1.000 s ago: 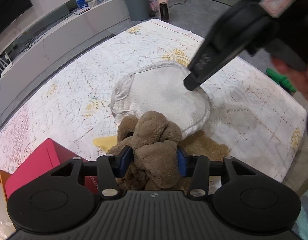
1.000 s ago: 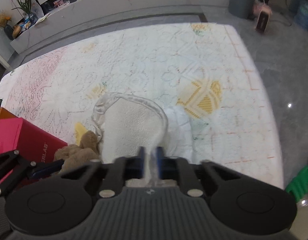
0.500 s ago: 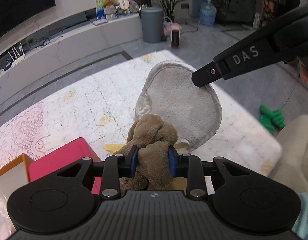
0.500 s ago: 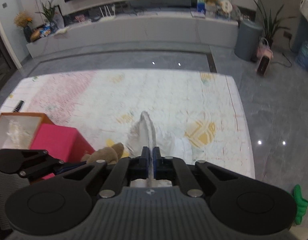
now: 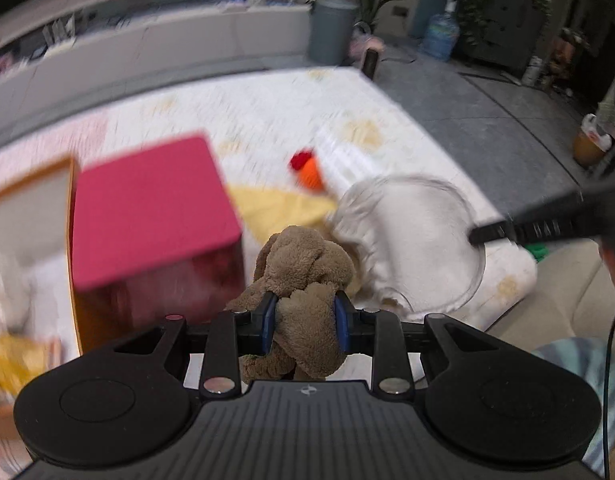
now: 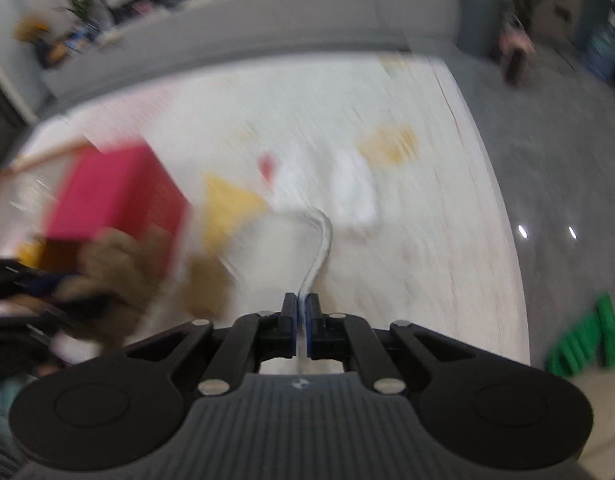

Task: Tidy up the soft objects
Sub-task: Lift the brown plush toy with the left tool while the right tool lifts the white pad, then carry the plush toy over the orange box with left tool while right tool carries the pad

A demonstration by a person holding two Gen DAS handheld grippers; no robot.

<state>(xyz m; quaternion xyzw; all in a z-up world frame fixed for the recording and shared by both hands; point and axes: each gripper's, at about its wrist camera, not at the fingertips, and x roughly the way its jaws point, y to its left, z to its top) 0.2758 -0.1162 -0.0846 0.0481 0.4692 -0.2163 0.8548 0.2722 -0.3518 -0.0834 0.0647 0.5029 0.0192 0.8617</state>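
A brown plush toy (image 5: 303, 264) hangs between the blue pads of my left gripper (image 5: 305, 312), which is shut on it above the mat. A round white fleecy cushion cover (image 5: 419, 240) is held up to its right. In the left wrist view my right gripper (image 5: 483, 234) pinches the cover's right rim. The right wrist view shows that right gripper (image 6: 302, 308) shut on the thin white edge (image 6: 321, 248), with the blurred plush (image 6: 115, 256) at the left. Both views are motion-blurred.
A pink box (image 5: 147, 208) stands at the left beside an orange-rimmed open box (image 5: 27, 208). A yellow cloth (image 5: 275, 204) and a red, orange and white toy (image 5: 311, 170) lie on the pale patterned mat (image 5: 267, 120). A green toy (image 6: 579, 344) lies off the mat's right edge.
Both grippers have risen and swung across the mat, carrying the plush and the white cover. The left jaws have narrowed on the plush. The pink box now fills more of both views.
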